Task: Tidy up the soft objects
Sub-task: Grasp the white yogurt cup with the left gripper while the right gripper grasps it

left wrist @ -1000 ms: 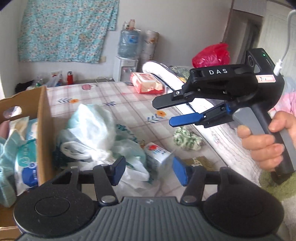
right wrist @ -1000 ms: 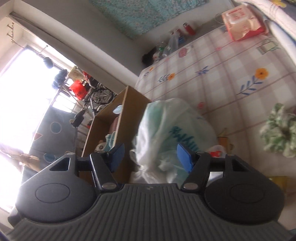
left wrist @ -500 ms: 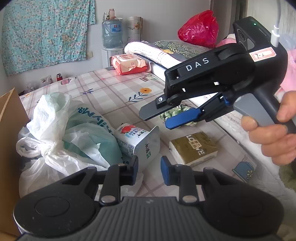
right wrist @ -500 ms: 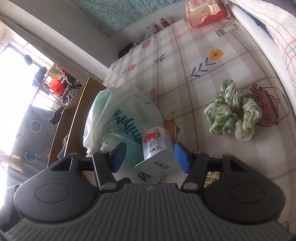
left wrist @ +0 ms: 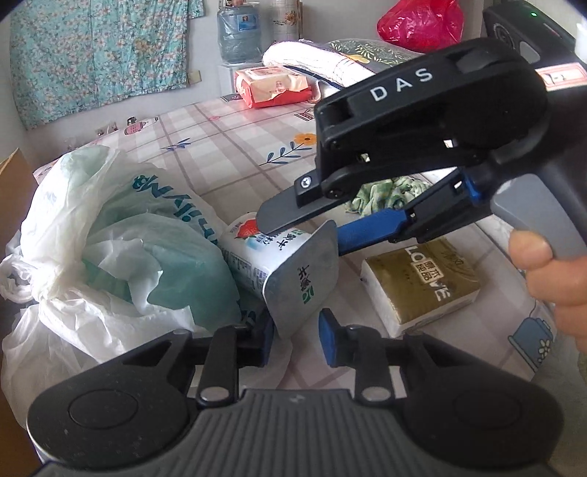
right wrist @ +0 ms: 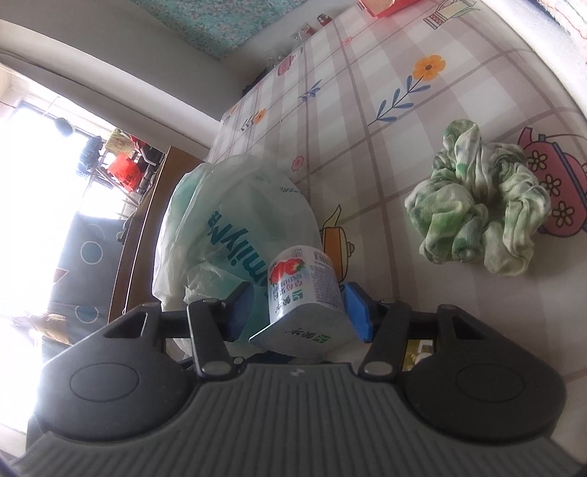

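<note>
A white yogurt cup with a strawberry label lies on its side on the checked tablecloth, against a knotted plastic bag. My right gripper is open with a finger on each side of the cup; in the left wrist view its fingers reach down over the cup. My left gripper is open a little, empty, just in front of the cup's foil lid. A green-white scrunchie lies to the right. An olive tissue pack lies beside the cup.
A cardboard box stands left of the plastic bag. A pink wet-wipes pack and folded bedding lie at the far side. A red bag sits behind the bedding.
Both grippers moved closer to the yogurt cup. The right gripper came down around the cup. The left gripper narrowed from wide open.
</note>
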Motion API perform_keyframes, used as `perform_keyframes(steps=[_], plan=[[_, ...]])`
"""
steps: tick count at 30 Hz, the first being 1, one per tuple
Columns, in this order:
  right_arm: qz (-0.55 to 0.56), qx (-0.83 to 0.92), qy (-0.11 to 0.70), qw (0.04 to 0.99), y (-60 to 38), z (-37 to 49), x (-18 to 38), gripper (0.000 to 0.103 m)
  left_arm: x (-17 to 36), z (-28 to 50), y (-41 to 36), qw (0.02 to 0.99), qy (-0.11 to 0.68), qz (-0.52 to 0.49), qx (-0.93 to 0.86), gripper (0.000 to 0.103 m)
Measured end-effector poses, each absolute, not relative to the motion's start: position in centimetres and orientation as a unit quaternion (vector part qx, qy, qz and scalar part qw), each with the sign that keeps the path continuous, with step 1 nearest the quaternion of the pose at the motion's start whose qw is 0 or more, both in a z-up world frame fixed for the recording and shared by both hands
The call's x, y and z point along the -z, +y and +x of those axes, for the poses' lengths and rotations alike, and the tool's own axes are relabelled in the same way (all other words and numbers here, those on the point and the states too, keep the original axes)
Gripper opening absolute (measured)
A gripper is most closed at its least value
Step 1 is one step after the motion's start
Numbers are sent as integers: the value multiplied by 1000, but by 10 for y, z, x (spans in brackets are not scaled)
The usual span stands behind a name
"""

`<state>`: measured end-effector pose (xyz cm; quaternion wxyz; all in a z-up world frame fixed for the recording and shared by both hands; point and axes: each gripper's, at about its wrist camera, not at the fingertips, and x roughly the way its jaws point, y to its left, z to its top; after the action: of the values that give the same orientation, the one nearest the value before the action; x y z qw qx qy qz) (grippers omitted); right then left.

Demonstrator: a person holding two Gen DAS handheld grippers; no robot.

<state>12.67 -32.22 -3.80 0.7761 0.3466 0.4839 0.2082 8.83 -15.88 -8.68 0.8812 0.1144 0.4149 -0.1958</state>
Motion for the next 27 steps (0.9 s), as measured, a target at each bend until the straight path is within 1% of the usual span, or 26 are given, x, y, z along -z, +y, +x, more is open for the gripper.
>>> perform_keyframes(steps=[5,27], plan=[[347,-208,487,774,-320,126,39,55,83,94,-154,882,420,99,190,19],[414,-194,495,739,-340,129,29,56,57,113,-130,864,453,-27,216,19]])
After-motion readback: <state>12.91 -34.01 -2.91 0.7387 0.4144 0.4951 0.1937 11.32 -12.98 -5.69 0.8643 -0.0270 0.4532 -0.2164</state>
